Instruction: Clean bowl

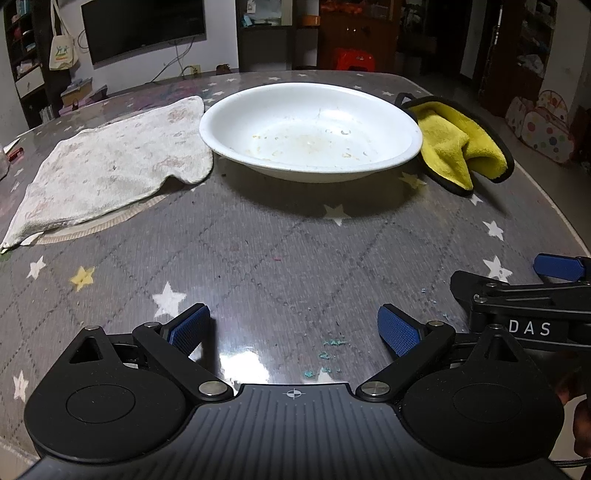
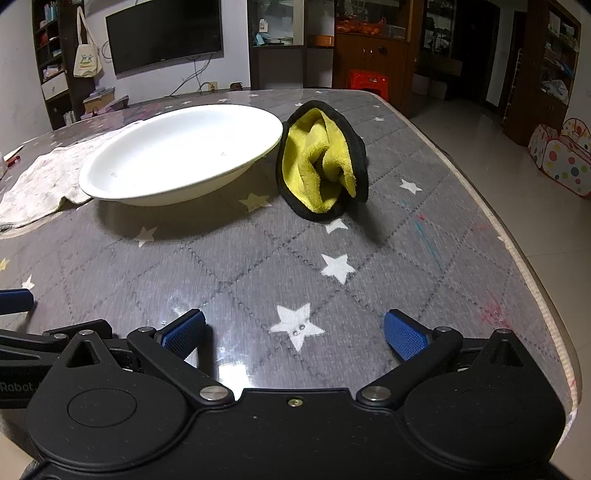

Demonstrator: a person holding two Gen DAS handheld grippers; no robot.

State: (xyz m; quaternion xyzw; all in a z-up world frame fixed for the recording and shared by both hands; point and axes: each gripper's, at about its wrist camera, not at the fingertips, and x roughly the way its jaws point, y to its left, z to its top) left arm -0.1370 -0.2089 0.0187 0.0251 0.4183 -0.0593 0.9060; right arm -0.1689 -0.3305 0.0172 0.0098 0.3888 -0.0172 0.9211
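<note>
Bowl [image 1: 310,129] mid-surface [image 1: 258,251], dried residue inside, we see no grip on it | towel [image 1: 107,166] left of it, yellow cloth [image 2: 321,162] just right | our left gripper [image 1: 293,328] and right gripper [image 2: 295,332] near edge, jaws wide apart, empty | risk: one-sided wiping could slide the bowl on the glossy surface.

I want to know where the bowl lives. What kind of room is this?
Probably a living or dining room in a home. A flat TV hangs on the wall, wooden cabinets stand behind, and a spotted play tent sits on the floor beside the star-patterned table.
</note>
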